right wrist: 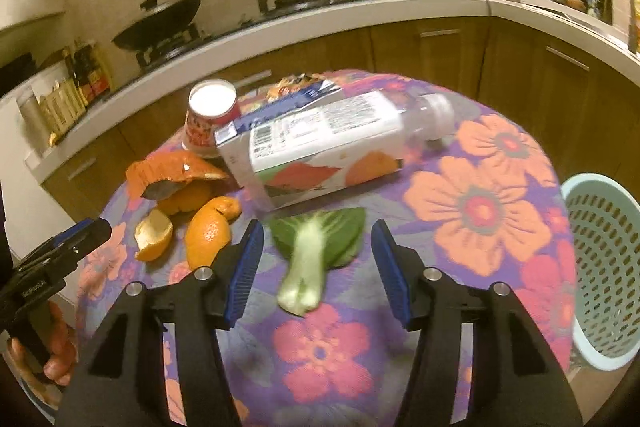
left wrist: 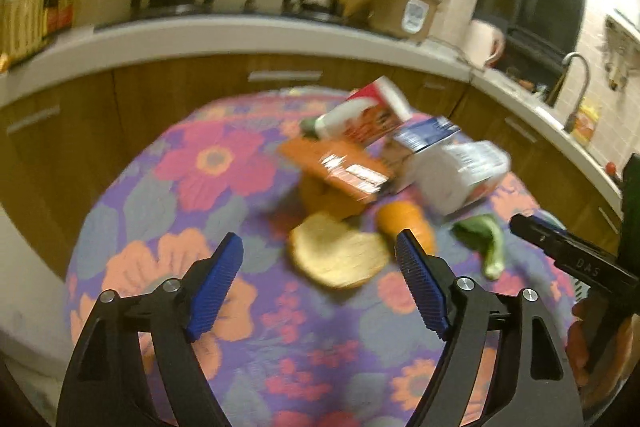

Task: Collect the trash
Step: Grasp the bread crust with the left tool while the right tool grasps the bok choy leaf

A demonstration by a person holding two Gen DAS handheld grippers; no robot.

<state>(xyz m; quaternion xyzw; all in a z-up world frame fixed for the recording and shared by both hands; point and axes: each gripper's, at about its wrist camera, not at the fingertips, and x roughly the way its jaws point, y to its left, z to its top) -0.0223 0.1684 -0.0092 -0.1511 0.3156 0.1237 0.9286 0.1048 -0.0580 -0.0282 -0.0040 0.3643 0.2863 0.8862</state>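
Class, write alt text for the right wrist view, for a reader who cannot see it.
The open right gripper hovers over a bok choy leaf on a floral tablecloth. Beyond lie orange peels, a carton, a plastic bottle and a paper cup. A pale perforated basket sits at the right edge.

Both cams sit low behind their own fingers, angled down at the floral tablecloth (left wrist: 224, 163) and facing the kitchen counter (right wrist: 360, 15). Left one looks from the left side, right one from nearer the basket (right wrist: 608, 267). They share the orange peels (right wrist: 208, 235), bok choy leaf (left wrist: 484, 239) and carton (right wrist: 304, 155).
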